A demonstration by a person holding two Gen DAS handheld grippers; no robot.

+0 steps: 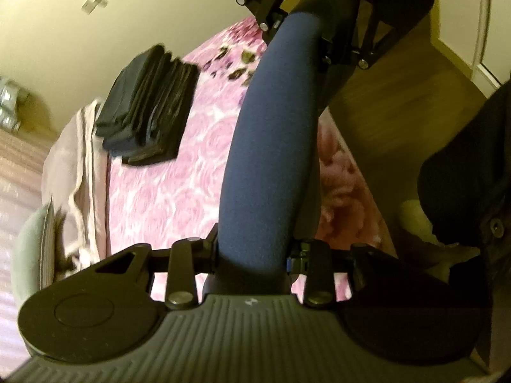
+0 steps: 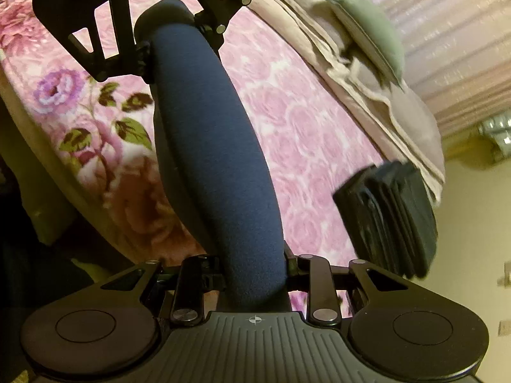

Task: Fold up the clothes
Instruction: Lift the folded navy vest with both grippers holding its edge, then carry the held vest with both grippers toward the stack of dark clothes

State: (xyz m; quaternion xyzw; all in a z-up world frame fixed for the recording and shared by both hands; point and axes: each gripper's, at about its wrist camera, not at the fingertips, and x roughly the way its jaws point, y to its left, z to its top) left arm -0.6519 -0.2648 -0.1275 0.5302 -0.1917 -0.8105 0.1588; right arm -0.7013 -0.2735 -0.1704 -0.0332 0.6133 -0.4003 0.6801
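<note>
A navy blue garment (image 1: 268, 159) hangs stretched in a taut band between my two grippers above the bed. My left gripper (image 1: 255, 255) is shut on one end of it; the other gripper (image 1: 319, 16) shows at the top of the left wrist view, holding the far end. In the right wrist view the same navy garment (image 2: 217, 159) runs from my right gripper (image 2: 255, 265), shut on it, up to the left gripper (image 2: 166, 25). The fingertips are hidden by the cloth.
A stack of folded dark clothes (image 1: 150, 105) (image 2: 389, 217) lies on the pink floral bedspread (image 1: 179, 191) (image 2: 303, 134). Beige bedding (image 1: 80, 159) and a green pillow (image 2: 370, 28) lie at the bed's head. Wooden floor (image 1: 399, 111) borders the bed.
</note>
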